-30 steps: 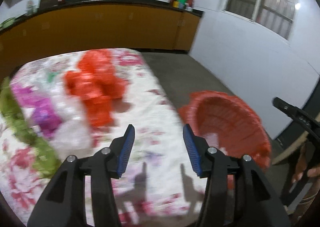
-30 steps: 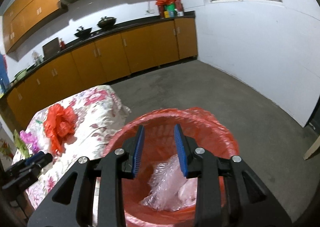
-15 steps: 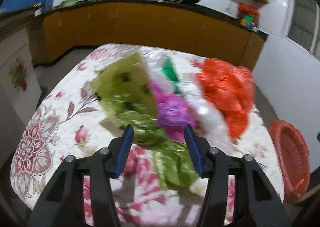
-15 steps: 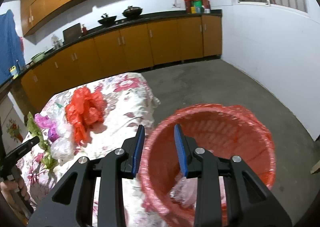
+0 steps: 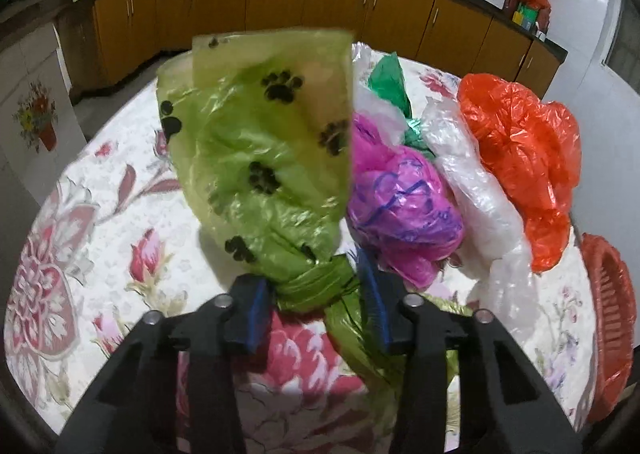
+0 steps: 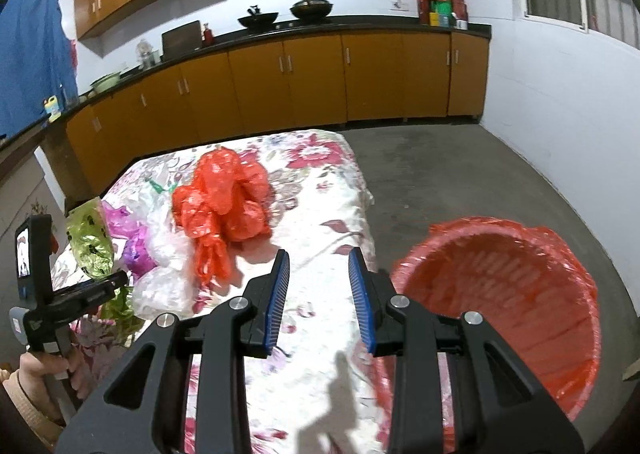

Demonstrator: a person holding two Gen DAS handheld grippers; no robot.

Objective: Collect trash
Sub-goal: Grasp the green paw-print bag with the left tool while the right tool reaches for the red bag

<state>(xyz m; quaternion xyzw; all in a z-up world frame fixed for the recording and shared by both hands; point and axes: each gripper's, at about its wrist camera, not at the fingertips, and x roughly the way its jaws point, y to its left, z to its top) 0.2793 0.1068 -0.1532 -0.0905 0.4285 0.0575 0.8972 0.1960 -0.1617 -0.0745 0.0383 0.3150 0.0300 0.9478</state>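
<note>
On the floral table (image 5: 100,262), my left gripper (image 5: 316,310) has swung from the red basket (image 6: 520,294) to the green paw-print bag (image 5: 264,157); fingers closing around its knot, not yet pinching. Right gripper (image 6: 320,294) released, empty.

You are facing a table covered by a white cloth with pink and red flowers (image 5: 100,254). On it a row of crumpled plastic bags lies close together: a green bag with black paw prints (image 5: 264,169), a pink-purple bag (image 5: 404,209) touching it, a small dark green bag (image 5: 390,87) behind, clear plastic (image 5: 476,189) next, then an orange-red bag (image 5: 524,157). A red basket lined with red plastic (image 6: 504,294) stands on the grey floor (image 6: 460,173) just beside the table
</note>
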